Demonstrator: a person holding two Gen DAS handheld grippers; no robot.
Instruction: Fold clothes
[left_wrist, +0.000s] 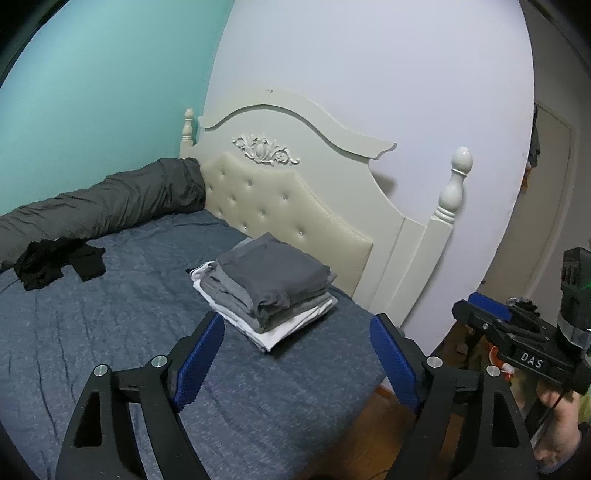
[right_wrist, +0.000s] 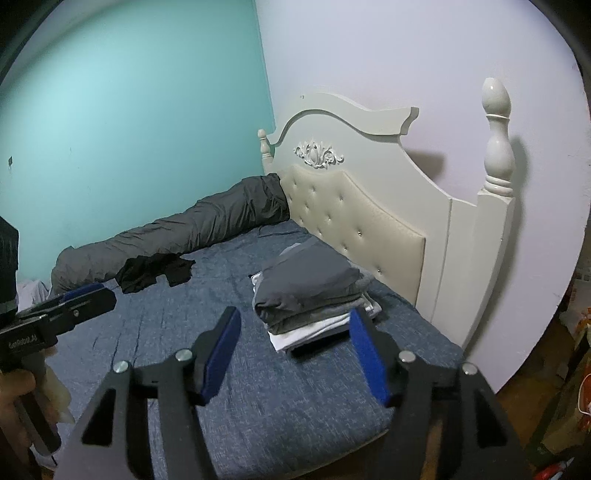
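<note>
A stack of folded clothes (left_wrist: 267, 286) (right_wrist: 314, 295), dark grey on top and white at the bottom, lies on the blue bed (left_wrist: 110, 332) near the headboard. A crumpled black garment (left_wrist: 55, 264) (right_wrist: 153, 271) lies unfolded at the far side of the bed. My left gripper (left_wrist: 297, 332) hovers open just in front of the stack, nothing between its blue pads. My right gripper (right_wrist: 293, 328) is open too, close to the stack's near edge, holding nothing. Each gripper shows from the side in the other's view, the right gripper (left_wrist: 491, 314) and the left gripper (right_wrist: 85, 295).
A long dark grey rolled duvet (left_wrist: 99, 199) (right_wrist: 177, 229) lies along the turquoise wall. The cream tufted headboard (left_wrist: 288, 199) (right_wrist: 354, 206) with a bedpost (left_wrist: 452, 188) stands behind the stack. Wooden floor (left_wrist: 354, 424) and clutter lie off the bed's right edge.
</note>
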